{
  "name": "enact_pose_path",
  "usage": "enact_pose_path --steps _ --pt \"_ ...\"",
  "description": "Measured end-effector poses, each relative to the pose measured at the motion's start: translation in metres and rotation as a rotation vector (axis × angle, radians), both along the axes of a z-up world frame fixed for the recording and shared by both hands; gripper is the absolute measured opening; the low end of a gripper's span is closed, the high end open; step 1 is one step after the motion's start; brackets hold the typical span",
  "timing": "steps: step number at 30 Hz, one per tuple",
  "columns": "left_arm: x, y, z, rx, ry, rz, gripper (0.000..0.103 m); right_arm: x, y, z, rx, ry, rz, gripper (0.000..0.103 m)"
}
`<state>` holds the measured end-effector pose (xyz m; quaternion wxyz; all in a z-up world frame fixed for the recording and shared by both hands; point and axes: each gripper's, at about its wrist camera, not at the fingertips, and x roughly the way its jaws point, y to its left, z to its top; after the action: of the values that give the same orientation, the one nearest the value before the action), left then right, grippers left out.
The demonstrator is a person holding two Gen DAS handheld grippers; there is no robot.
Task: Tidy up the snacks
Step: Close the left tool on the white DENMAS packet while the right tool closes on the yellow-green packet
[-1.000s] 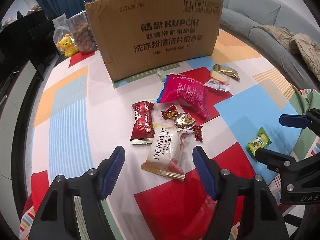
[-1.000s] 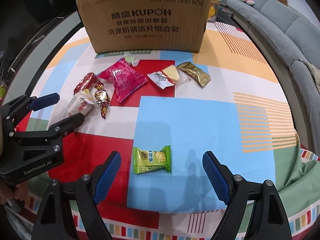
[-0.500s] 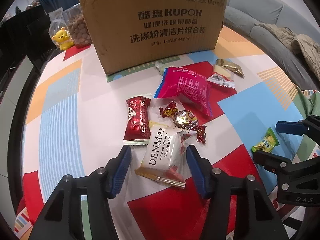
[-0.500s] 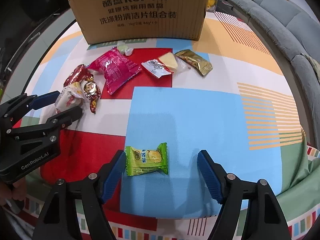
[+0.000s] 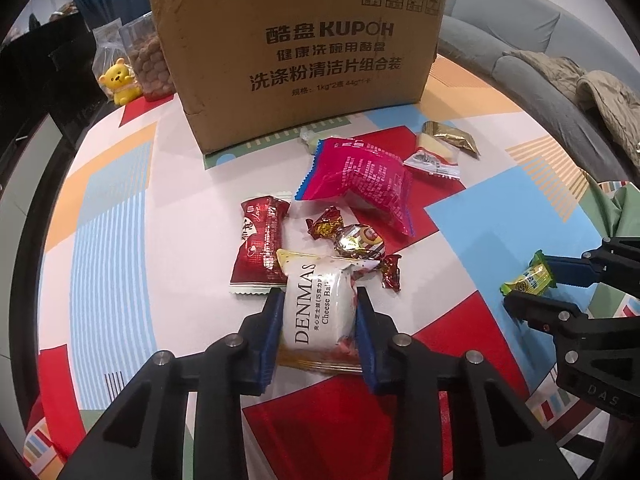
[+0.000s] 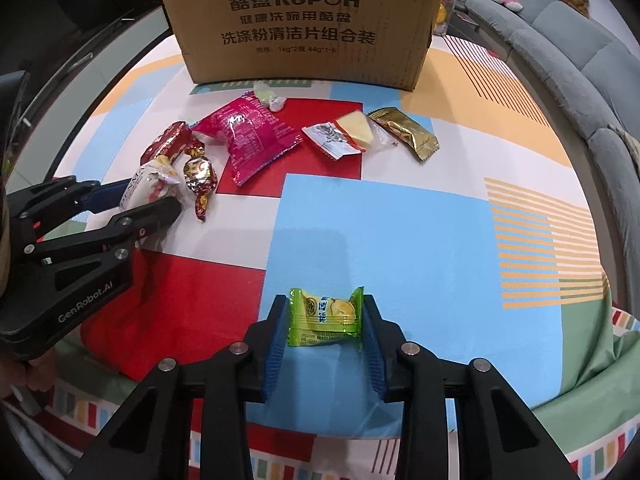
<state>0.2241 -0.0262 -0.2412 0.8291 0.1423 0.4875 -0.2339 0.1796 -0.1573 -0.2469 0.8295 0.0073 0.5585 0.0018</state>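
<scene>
My left gripper [image 5: 318,300] is shut on a white Denmas cheese bar packet [image 5: 320,308] on the table; it also shows in the right wrist view [image 6: 148,186]. My right gripper [image 6: 325,312] is shut on a small green candy packet [image 6: 325,316], which also shows in the left wrist view [image 5: 528,280]. A large cardboard box [image 5: 298,52] stands at the back. Before it lie a pink bag [image 5: 360,178], a dark red packet [image 5: 260,240], a foil-wrapped candy [image 5: 358,242], a gold packet [image 6: 404,132] and a clear packet with a yellow wedge [image 6: 344,136].
The table has a colourful patterned cloth [image 6: 400,232]. A yellow bear toy [image 5: 118,82] and a bag of brown balls [image 5: 146,64] stand left of the box. A grey sofa [image 6: 592,56] curves around the right side. A small pale wrapped sweet [image 6: 268,94] lies near the box.
Both grippers moved forward and closed: the left onto the white cheese bar packet, the right onto the green candy packet.
</scene>
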Motion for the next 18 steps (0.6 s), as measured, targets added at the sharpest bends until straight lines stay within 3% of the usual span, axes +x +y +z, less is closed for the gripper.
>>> enact_pose_path --steps 3,5,18 --pt "-0.002 -0.001 0.0 -0.008 0.003 -0.004 0.033 -0.001 -0.001 0.004 -0.003 -0.014 0.001 0.031" --pt "-0.003 -0.001 0.001 -0.012 0.006 -0.007 0.033 0.0 -0.001 0.005 -0.004 -0.016 0.004 0.022" --pt "-0.01 0.0 0.009 -0.027 -0.022 -0.002 0.033 -0.003 0.0 0.016 -0.003 -0.049 0.008 0.022"
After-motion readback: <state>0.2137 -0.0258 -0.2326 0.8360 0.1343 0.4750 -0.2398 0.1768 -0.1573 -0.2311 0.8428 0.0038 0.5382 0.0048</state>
